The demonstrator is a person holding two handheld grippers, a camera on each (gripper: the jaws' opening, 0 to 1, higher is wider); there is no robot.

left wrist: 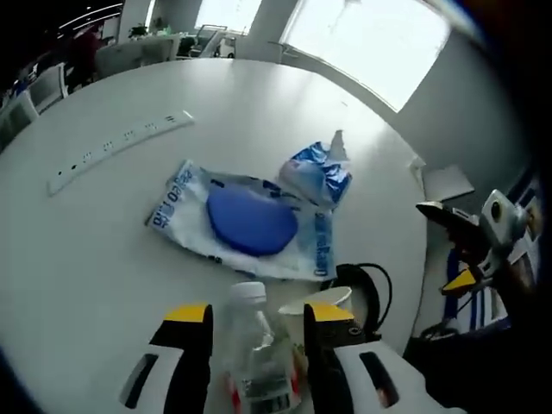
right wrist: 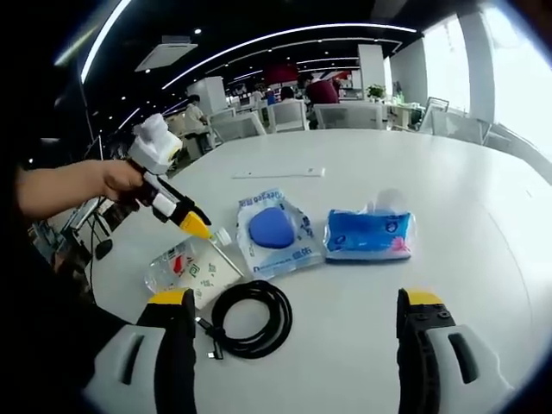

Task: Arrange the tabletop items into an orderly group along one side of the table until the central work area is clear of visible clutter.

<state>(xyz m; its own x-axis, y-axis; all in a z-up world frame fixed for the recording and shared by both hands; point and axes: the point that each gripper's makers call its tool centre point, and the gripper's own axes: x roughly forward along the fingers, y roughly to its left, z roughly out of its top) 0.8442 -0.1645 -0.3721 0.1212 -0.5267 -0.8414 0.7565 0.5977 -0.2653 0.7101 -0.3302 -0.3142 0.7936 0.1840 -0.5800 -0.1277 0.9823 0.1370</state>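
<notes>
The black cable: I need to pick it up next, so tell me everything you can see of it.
The cable is black, smooth and rubbery-looking, wound into a neat round coil of several loops. It lies flat on the white table, with a short plug end sticking out at its lower left. It sits just beside the clear bottle lying on its side, below the blue-pad packet. Neither gripper touches it.

White-bodied left claw [left wrist: 257,332], yellow-tipped black jaws, matching right claw [right wrist: 297,323]
</notes>
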